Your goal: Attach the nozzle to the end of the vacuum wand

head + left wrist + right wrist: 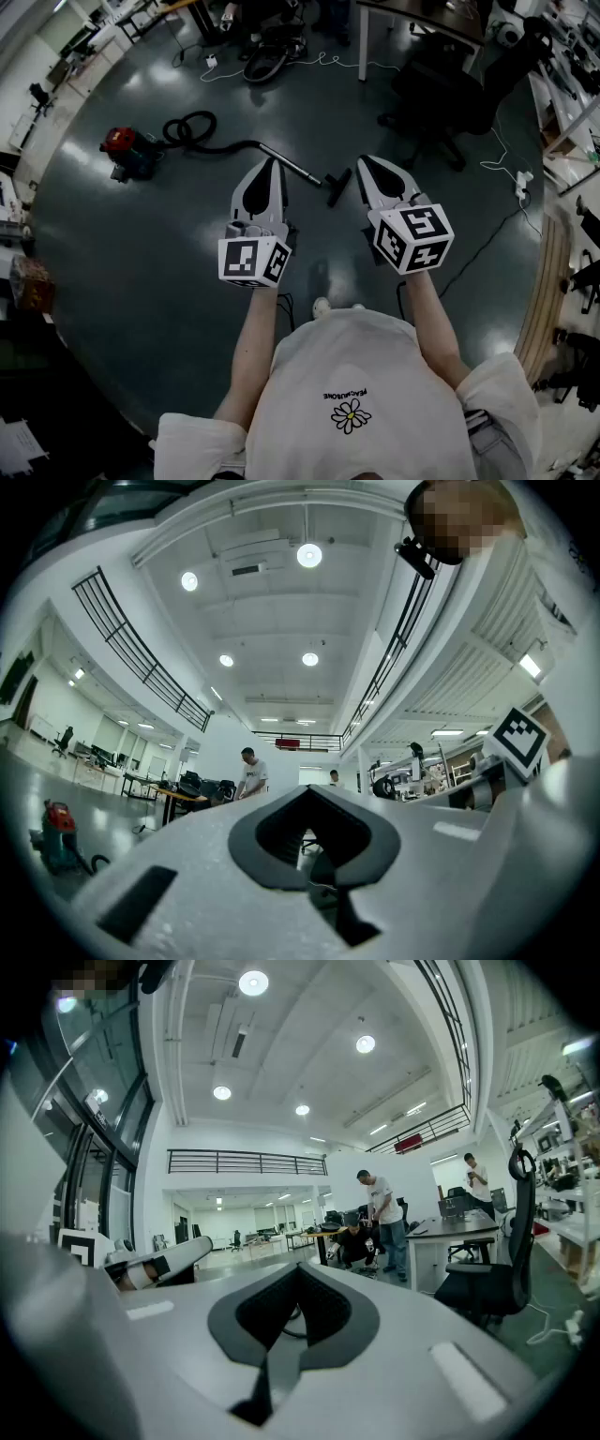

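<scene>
You hold the left gripper [272, 164] and the right gripper [364, 161] with jaws together, empty; the nozzle [337, 186] lies on the floor [150, 253] ahead between them (nearer your right); the vacuum wand [300, 172] slants from the far left, its free end just beside the nozzle.

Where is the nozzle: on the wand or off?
Off. The nozzle lies loose beside the tip of the wand, angled across it, not joined.
</scene>
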{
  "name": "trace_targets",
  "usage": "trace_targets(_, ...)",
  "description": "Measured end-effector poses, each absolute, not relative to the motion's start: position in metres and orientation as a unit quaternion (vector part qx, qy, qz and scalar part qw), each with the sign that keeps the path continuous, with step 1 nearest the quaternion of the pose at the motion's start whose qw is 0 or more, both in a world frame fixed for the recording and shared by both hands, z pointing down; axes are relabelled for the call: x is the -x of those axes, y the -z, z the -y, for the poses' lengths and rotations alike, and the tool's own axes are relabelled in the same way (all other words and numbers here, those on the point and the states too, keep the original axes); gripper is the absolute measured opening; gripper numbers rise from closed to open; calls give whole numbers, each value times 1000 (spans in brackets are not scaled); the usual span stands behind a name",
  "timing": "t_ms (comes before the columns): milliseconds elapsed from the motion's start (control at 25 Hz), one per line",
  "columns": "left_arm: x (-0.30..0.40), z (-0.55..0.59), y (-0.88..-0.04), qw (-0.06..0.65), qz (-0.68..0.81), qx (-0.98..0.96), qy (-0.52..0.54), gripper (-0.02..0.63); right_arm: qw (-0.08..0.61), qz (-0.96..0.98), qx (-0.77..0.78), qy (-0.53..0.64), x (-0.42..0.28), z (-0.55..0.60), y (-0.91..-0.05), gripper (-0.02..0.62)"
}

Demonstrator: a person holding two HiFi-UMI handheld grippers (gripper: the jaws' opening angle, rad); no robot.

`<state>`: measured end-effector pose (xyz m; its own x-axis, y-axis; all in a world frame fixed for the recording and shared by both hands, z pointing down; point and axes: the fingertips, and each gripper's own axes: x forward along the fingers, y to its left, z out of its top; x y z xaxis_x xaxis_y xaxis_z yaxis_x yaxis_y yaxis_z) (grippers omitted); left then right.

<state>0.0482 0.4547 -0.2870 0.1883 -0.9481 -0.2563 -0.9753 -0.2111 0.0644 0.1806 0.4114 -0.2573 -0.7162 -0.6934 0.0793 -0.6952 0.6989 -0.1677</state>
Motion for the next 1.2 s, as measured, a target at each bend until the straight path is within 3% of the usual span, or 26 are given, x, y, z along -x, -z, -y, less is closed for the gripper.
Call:
trace_targets(840, 35, -462, 238, 20, -640, 759, -120, 2, 12, 925, -369, -92, -126, -407, 239, 8)
trace_targets(1200, 59, -394, 221, 1, -635, 764, -116, 2, 39, 906, -404, -118, -128, -338, 206, 8)
